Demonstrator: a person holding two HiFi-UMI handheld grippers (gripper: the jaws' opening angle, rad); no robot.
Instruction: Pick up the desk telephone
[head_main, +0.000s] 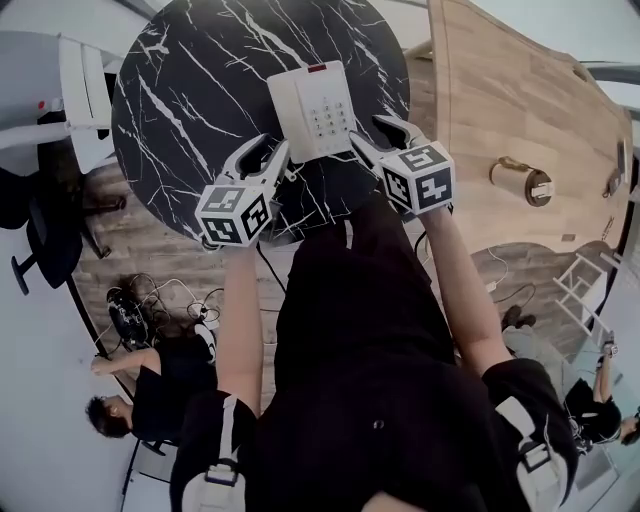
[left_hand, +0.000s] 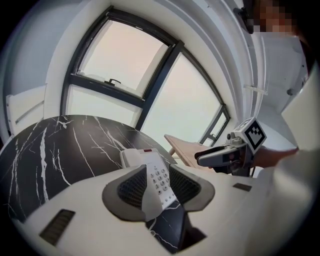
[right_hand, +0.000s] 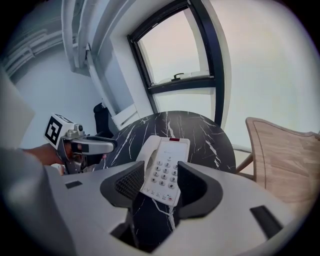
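Telephone (head_main: 313, 110) lies flat on surface (head_main: 190, 90); left tool (head_main: 262, 155) at its 7 o'clock, right tool (head_main: 383, 135) at 5, both open and empty, which fits pre-grasp or just-released.

black marble table (head_main: 180, 110) | wooden tabletop (head_main: 500, 110) | cables on floor (head_main: 160, 300)

Telephone (head_main: 313, 110) sits on the round table (head_main: 190, 110), toward its near edge. Left gripper (head_main: 272, 146) is just beside the phone's near-left corner and right gripper (head_main: 370, 131) just beside its near-right corner. A second table (head_main: 490, 90) stands to the right.
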